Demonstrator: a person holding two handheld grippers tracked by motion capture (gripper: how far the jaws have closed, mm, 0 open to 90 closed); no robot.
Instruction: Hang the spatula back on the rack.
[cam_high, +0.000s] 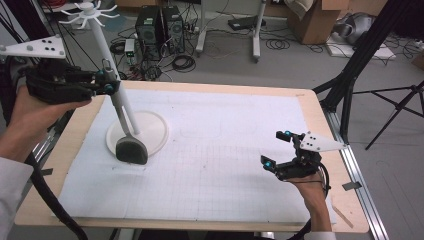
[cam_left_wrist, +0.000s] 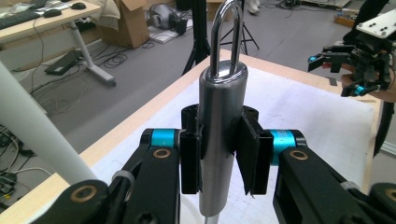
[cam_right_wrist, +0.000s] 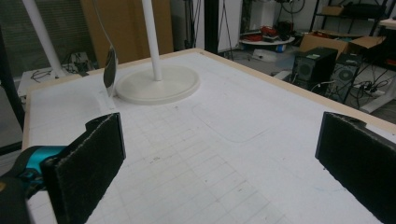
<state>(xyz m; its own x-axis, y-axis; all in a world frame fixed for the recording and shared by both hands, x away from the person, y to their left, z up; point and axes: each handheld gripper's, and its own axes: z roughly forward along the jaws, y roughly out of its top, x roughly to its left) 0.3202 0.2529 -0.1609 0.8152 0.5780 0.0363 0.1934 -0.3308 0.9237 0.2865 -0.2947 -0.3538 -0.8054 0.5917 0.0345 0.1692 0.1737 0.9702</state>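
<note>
A steel ladle (cam_left_wrist: 219, 140), its handle shiny and loop-ended, hung upright between the left gripper (cam_left_wrist: 219, 161)'s clenched fingers (cam_left_wrist: 190, 161), bowl down (above the bench (cam_high: 210, 150)). The right gripper (cam_high: 278, 149)'s fingers stood released.

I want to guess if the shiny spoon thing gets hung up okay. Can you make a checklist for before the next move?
1. Left claw shut on the utensil handle: ok, pads press both sides.
2. Hanging loop free above the claw: ok.
3. Utensil head lifted off the table: cannot tell, it sits low by the stand base.
4. Stand upright on its base: ok.
5. Hooks at the stand's top free: ok, nothing hangs there.
6. Right claw out of the way: ok, open and far from the stand.
</note>
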